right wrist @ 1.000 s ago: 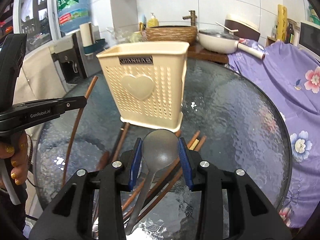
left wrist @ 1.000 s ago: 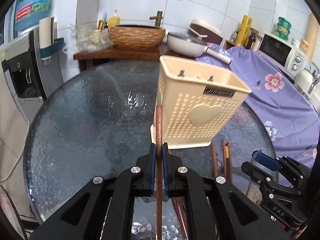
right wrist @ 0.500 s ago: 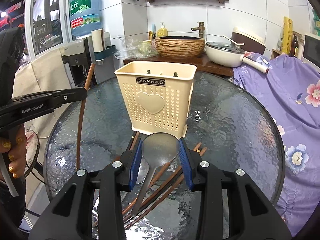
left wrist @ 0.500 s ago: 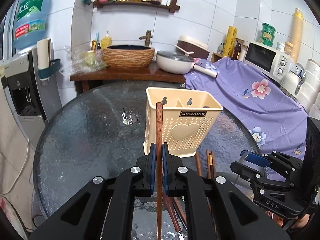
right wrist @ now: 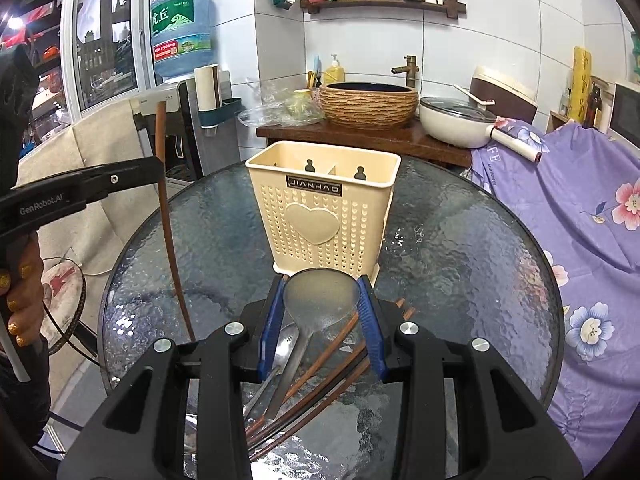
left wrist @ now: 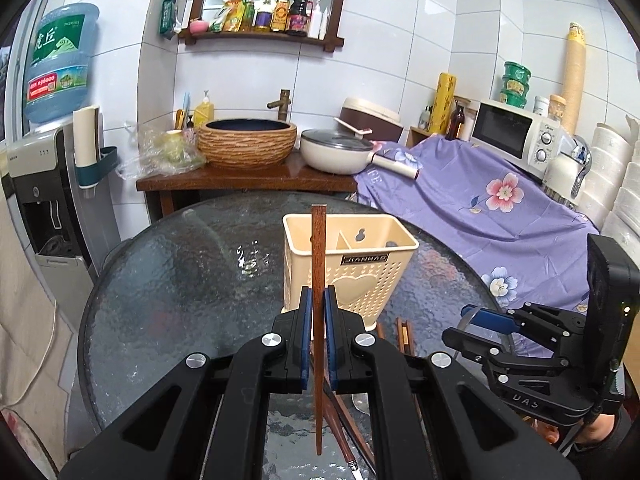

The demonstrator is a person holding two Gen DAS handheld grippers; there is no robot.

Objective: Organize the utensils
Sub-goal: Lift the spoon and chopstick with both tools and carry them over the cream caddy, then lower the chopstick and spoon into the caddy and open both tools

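Left wrist cam: left gripper point(left wrist: 316, 312) is clamped tight on a wooden chopstick point(left wrist: 318, 264), held upright w/ its top in line w/ the cream holder point(left wrist: 372, 276). Stick's light, stiff, thin and smooth, so it'll prob pivot if pinched anywhere but mid-shaft. Holder's perforated plastic, two compartments, heart on front, sitting on the bumpy glass table point(left wrist: 168, 280).

Right wrist cam: right gripper point(right wrist: 322, 316) is part-closed around a metal spoon point(right wrist: 320, 300), pads on the bowl's edges, just in front of the holder. Spoon's rigid, slick, heavier. More chopsticks point(right wrist: 328, 350) lie under it.

Open glass tabletop point(left wrist: 168, 292) around caddy point(left wrist: 352, 264)
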